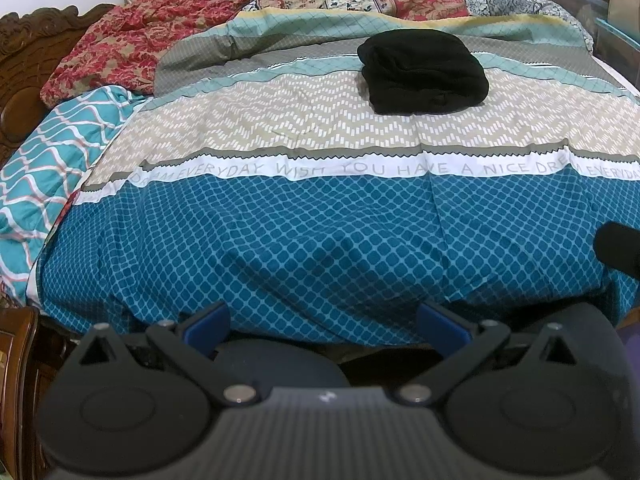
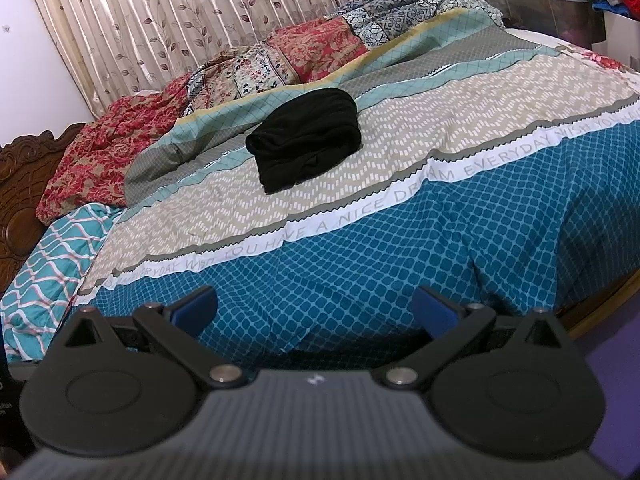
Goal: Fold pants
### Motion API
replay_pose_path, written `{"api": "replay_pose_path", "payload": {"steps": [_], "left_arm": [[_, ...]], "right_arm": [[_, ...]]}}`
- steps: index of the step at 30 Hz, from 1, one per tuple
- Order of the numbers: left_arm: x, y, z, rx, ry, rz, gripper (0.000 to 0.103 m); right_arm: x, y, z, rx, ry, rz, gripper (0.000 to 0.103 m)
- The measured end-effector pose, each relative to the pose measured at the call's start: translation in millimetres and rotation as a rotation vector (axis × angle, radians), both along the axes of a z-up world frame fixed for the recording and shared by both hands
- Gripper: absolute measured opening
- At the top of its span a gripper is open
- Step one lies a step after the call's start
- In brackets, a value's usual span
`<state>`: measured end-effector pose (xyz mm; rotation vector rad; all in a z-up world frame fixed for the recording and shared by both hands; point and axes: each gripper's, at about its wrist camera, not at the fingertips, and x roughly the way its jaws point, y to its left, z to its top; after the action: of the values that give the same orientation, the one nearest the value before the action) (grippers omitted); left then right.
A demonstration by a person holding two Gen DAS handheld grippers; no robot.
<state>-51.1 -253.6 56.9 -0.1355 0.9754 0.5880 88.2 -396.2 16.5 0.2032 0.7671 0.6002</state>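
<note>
Left gripper (image 1: 324, 318) and right gripper (image 2: 316, 310): we find both spread wide, grasping nothing, well short of the pants (image 1: 422, 72), which lie folded on the bedspread (image 1: 280, 240) mid-bed.

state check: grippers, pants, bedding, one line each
left gripper: open, empty, back at the near bed edge
right gripper: open, empty, clear of the pants
black pants: folded into a compact bundle, lying on the bedspread
bedspread: spread out, lightly wrinkled
quilt: bunched along the far side
</note>
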Motion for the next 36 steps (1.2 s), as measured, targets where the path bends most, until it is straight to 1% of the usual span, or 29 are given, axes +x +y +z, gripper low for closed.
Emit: {"api": "replay_pose_path", "payload": {"steps": [36], "left_arm": [[0.1,2.9,-5.0,-0.007,0.011,-0.013,0.103]], "right_arm": [[3.6,-1.0,1.6,-0.003,-0.005,0.002,0.103]]}}
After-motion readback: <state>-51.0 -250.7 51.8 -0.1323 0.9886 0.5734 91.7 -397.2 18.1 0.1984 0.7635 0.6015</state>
